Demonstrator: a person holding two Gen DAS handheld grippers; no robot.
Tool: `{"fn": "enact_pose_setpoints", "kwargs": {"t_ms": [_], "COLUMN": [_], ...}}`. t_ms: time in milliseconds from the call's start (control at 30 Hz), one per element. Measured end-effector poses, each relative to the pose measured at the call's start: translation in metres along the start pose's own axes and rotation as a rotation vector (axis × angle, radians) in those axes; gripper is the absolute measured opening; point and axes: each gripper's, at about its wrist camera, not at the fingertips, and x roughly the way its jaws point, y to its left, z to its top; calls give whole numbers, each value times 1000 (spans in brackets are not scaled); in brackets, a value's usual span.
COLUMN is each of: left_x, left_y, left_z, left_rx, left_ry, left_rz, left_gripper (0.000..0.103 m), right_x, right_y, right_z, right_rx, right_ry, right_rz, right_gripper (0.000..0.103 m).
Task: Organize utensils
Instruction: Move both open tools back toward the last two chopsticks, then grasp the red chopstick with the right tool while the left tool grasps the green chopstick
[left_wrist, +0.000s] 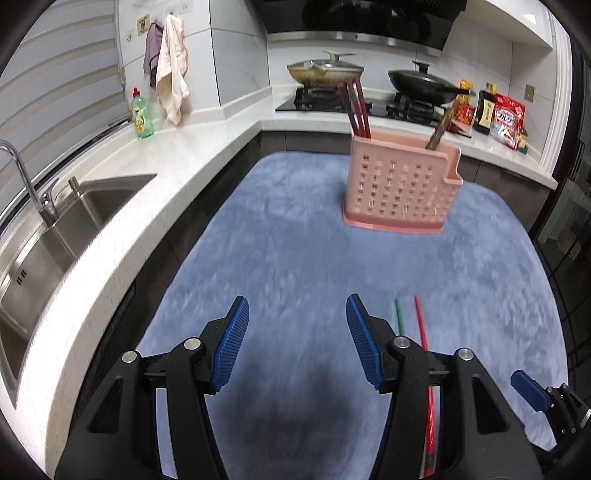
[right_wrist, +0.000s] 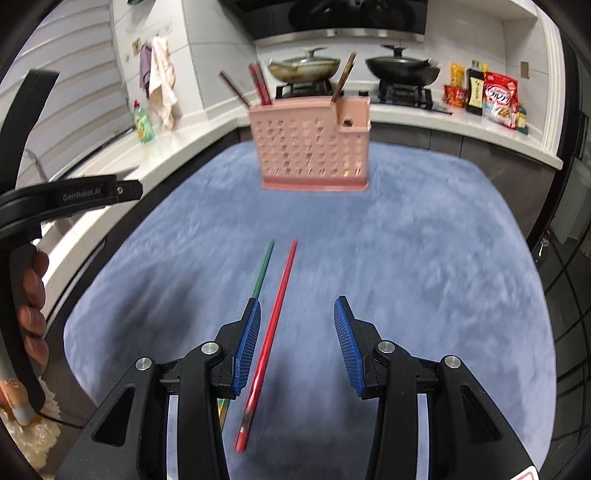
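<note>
A pink perforated utensil holder (left_wrist: 400, 186) (right_wrist: 312, 147) stands upright on the blue mat, with several dark red and brown chopsticks sticking out of it. Nearer to me a green chopstick (right_wrist: 263, 269) (left_wrist: 398, 314) and a red chopstick (right_wrist: 271, 332) (left_wrist: 421, 325) lie side by side on the mat. My right gripper (right_wrist: 295, 328) hangs open above them; the red chopstick shows between its blue pads (right_wrist: 247, 347) but is not gripped. My left gripper (left_wrist: 297, 332) is open and empty, with both chopsticks just right of its right finger.
The blue mat (left_wrist: 295, 258) covers a table. A white counter wraps around the left and back, with a steel sink (left_wrist: 55, 236), a green soap bottle (left_wrist: 142, 114), two pans on the hob (left_wrist: 369, 99) and food packets (left_wrist: 506, 116). A hand (right_wrist: 33, 295) holds the left gripper's handle.
</note>
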Motion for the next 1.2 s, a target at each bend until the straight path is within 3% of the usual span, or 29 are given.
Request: {"fn": "enact_pose_setpoints", "kwargs": {"t_ms": [333,700,833,1067,1200], "left_x": [5,6,7,8,8], "left_y": [9,10,8,0,-7], "left_z": [-41,-70,-77,-87,-94], "left_rx": [-20,-3,0,21,42], "left_ry": [73,113,125,150,161], "left_rz": [2,6,0,-18,-28], "left_gripper": [52,52,52,52,52], "right_x": [17,26,25,25,22], "right_y": [20,24,23,18,9], "right_z": [-47,-64,-66,-68,-70], "right_rx": [-23,-29,-23,-7,22], "right_ry": [116,180,180,179,167], "right_rz": [47,60,59,41,13], "right_gripper": [39,24,22,7,7]}}
